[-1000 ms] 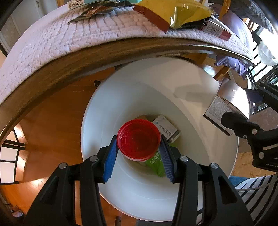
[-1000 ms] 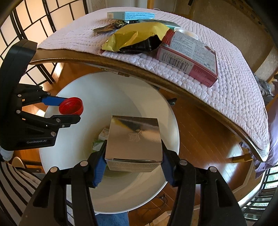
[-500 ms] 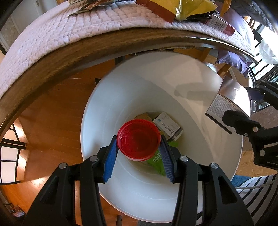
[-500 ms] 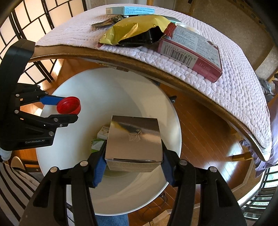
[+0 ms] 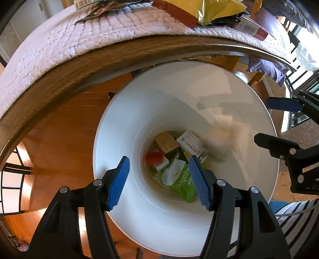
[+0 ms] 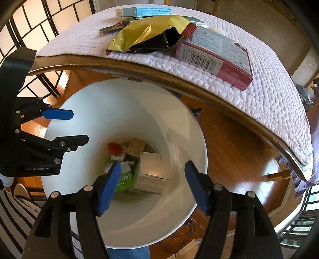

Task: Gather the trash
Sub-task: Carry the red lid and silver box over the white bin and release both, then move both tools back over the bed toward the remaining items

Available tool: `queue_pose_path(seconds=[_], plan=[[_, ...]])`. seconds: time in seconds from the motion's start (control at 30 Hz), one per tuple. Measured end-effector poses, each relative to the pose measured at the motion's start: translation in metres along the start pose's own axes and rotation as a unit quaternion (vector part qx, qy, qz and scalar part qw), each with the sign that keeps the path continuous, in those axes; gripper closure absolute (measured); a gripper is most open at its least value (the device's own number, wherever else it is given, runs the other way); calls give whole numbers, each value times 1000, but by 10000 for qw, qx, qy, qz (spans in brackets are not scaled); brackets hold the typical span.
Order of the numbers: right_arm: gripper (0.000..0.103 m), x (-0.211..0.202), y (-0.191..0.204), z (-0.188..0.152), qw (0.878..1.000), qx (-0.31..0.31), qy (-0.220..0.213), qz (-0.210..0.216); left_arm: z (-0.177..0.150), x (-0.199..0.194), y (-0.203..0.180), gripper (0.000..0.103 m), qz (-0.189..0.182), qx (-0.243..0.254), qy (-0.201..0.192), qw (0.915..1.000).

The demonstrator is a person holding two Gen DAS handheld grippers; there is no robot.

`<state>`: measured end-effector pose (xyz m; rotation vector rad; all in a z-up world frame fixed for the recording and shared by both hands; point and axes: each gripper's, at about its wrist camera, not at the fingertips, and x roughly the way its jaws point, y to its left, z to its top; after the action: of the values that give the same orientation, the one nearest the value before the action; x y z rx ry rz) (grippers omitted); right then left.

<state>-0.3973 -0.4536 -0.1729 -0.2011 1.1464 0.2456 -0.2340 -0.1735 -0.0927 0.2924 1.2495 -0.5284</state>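
- White bin (image 5: 119,139) (image 6: 179,127): stands on the wood floor, beside and below the table edge (image 5: 79,65) (image 6: 199,95).
- Bin contents, at the bottom: one red lid (image 5: 154,156) (image 6: 115,148), motion-blurred; one wood-coloured box (image 5: 165,141) (image 6: 136,147); one white printed carton (image 5: 190,144); one green snack pouch (image 5: 182,180) (image 6: 124,180); one pale box (image 6: 153,175), also blurred.
- Left gripper (image 5: 159,182) (image 6: 66,127): jaws spread wide above the bin, gripping nothing.
- Right gripper (image 6: 152,188) (image 5: 278,122): jaws spread wide above the bin, likewise with no load.
- Trash on the table's white quilted cloth (image 5: 49,51) (image 6: 279,99): one yellow-and-black bag (image 6: 147,35) (image 5: 219,9), one pink barcoded box (image 6: 215,53), one light-blue flat box (image 6: 143,11).
- View differences: the right wrist view shows the pink box in full and the pale box sharply enough to identify; the left wrist view renders that box only as a tan smear (image 5: 219,141), but shows the white carton's print.
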Motion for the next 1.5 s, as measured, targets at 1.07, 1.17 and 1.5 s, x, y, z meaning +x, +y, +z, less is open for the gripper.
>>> queue_pose_path(seconds=[1.07,1.17,1.5], plan=[[30,-88,-14,45,9906,-21,-1287,-466,49,-103,34,39,119,-283,-1337,9905],[23,-87,-9,56,9890,15,-1416,-439,63,-108,40,35,222,-284,-1505,9879],[17,-64,13,89,9822,70,-1629,-933,125,-94,61,27,226,-301,-1635,9858]])
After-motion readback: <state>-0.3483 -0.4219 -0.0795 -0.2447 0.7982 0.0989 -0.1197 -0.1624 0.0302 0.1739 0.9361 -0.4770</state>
